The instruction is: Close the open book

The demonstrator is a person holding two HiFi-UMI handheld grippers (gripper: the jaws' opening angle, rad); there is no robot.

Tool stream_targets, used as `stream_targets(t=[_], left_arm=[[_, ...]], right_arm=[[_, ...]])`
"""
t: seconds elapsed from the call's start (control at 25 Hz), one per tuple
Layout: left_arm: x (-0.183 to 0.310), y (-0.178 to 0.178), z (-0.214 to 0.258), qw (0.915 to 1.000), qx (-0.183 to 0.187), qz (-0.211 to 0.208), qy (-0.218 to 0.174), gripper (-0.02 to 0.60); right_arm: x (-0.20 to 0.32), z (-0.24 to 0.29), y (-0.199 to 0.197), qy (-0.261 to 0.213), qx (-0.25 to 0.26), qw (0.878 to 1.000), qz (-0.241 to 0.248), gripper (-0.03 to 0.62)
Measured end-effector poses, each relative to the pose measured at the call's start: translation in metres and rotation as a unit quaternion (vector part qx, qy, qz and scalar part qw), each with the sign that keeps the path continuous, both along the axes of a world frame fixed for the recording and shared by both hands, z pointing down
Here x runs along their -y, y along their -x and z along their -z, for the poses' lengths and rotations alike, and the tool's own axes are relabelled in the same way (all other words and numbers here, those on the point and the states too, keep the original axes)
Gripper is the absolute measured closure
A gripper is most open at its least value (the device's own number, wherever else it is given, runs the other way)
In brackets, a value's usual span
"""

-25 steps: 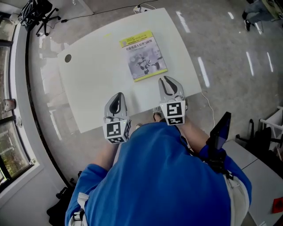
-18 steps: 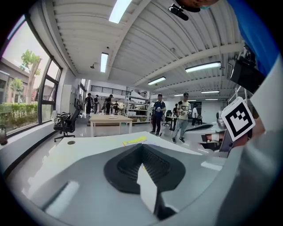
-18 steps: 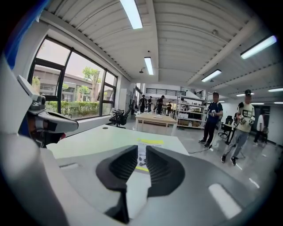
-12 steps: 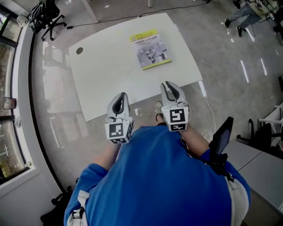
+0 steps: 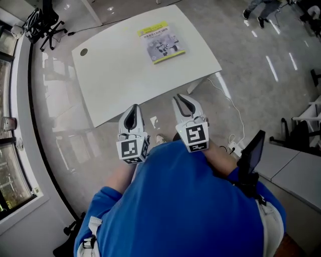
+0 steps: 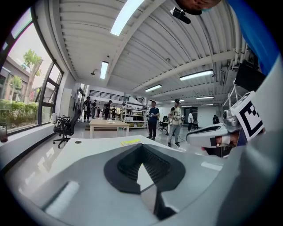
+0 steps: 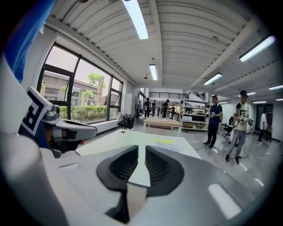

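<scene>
I find the book (image 5: 161, 42) closed, long axis pointing away, by the surface's (image 5: 125, 75) far edge, bare room around. Left tongs (image 5: 132, 108) shut; right tongs (image 5: 181, 100) just closing, slightly apart, empty.

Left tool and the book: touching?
Apart. The head view shows the left tool short of the table, at its near edge, and the book near the far edge, with bare tabletop between.

**A:** Where does the book (image 5: 161, 42) lie?

**B:** On the surface (image 5: 125, 75), at its far end and toward the right-hand corner, well apart from the near edge.

**A:** Anything else on it?

**B:** A round hole (image 5: 84, 51), near the far left corner.

**A:** And around it?

**B:** An office chair (image 5: 44, 20) stands on the floor beyond that left corner. A person (image 5: 255, 9) stands on the floor far off to the right.
</scene>
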State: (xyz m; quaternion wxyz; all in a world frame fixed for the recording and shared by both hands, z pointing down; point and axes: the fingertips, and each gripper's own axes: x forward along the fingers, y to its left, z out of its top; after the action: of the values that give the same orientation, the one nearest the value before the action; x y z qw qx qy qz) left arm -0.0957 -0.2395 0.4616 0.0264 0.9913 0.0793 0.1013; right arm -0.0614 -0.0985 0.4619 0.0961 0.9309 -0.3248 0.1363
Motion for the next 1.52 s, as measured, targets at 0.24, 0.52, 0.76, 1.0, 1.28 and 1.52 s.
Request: stream_targets(t=[0.24,0.52,0.76,1.0,1.28,1.52], left_arm=[[-0.025,0.008,0.001,1.0,-0.001,0.003,-0.005,0.575],[-0.054,0.009,0.007,0.9999,0.0,0.014,-0.01,0.575],[-0.064,0.006,0.009,0.9996,-0.004,0.016,-0.022,0.575],[-0.069,0.002,0.01,0.9996,0.012,0.018,-0.02,0.575],[-0.068,-0.001,0.009,0.9995,-0.006,0.011,-0.027,0.575],[-0.069,0.001,0.008,0.9995,-0.006,0.01,-0.029,0.575]], right_arm=[[-0.014,0.006,0.006,-0.011,-0.004,1.0,0.021,0.55],[-0.046,0.011,0.004,-0.024,0.005,0.999,0.03,0.568],[-0.054,0.009,-0.001,-0.033,0.017,0.999,0.035,0.589],[-0.053,0.007,-0.004,-0.034,0.021,0.998,0.042,0.591],[-0.052,0.007,-0.005,-0.033,0.021,0.998,0.044,0.591],[-0.053,0.006,-0.004,-0.031,0.019,0.998,0.043,0.591]])
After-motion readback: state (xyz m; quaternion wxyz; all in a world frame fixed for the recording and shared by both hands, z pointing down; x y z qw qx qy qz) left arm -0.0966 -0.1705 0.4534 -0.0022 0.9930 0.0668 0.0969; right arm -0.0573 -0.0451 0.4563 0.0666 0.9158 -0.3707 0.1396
